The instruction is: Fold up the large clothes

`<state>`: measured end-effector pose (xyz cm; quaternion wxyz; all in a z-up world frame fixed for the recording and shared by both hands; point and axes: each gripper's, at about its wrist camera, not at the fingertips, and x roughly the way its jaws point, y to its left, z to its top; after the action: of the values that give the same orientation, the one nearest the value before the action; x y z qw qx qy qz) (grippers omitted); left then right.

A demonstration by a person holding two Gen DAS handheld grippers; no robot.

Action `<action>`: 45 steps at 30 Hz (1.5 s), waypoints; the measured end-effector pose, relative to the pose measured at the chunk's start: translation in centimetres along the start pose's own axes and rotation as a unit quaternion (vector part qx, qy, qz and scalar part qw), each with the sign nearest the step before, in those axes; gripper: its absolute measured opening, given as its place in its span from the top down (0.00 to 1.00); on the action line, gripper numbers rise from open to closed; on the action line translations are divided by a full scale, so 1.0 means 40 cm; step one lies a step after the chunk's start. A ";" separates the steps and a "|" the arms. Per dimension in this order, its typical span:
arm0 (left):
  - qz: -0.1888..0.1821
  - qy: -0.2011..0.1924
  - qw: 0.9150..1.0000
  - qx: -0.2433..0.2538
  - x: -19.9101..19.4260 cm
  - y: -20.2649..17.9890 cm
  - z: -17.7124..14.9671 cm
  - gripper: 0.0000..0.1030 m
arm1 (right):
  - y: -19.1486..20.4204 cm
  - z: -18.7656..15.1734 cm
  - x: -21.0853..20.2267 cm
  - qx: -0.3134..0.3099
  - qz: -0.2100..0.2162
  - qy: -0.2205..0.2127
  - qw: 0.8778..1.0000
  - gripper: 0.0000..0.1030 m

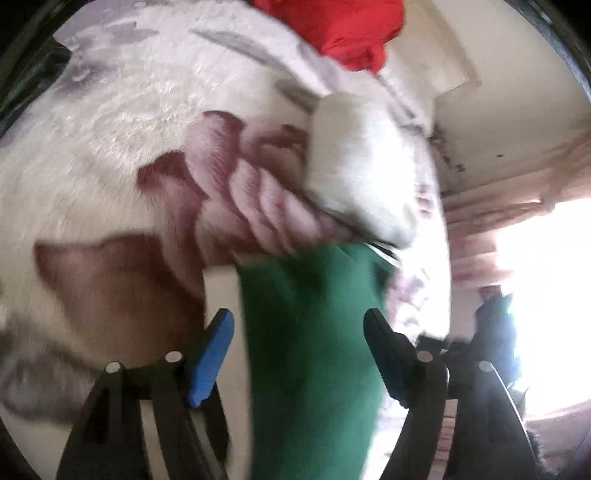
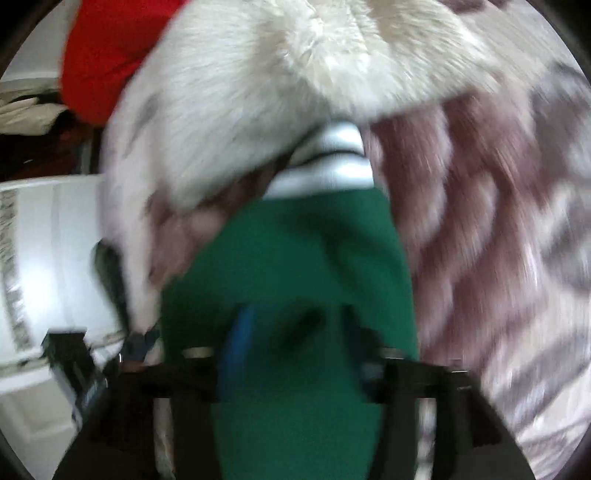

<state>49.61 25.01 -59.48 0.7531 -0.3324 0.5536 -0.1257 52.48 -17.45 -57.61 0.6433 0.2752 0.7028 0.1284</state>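
A green garment (image 1: 314,332) hangs between the fingers of my left gripper (image 1: 299,350), whose jaws stand wide apart around it without pressing on it. In the right wrist view the same green garment (image 2: 295,280), with a white striped band (image 2: 325,166) at its far end, runs between the fingers of my right gripper (image 2: 291,339); the view is blurred, and the jaws look closed in on the cloth. A fluffy white and brown-pink blanket (image 1: 147,155) lies behind the garment in both views (image 2: 461,221).
A red garment (image 1: 343,29) lies at the far edge of the blanket, also seen top left in the right wrist view (image 2: 99,62). A cream wall (image 1: 517,110) and bright window (image 1: 546,277) are to the right. White furniture (image 2: 48,258) is at the left.
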 end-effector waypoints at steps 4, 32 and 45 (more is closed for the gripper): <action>0.000 -0.017 1.000 0.012 -0.148 -0.027 -0.178 0.31 | -0.078 -0.264 -0.079 0.002 0.022 0.043 0.999 0.37; 0.143 -0.023 0.981 -0.129 -0.245 0.326 -0.792 0.01 | -0.456 -1.151 0.056 0.094 0.027 0.104 0.990 0.34; 0.135 0.042 0.989 -0.051 -0.229 0.186 -0.973 0.86 | -0.470 -1.364 0.099 0.105 0.014 0.114 0.988 0.95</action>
<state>9.32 21.64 -63.83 0.7215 -0.2876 0.6299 -0.0084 -4.95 -21.12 -63.37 0.5244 0.3342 0.7775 0.0936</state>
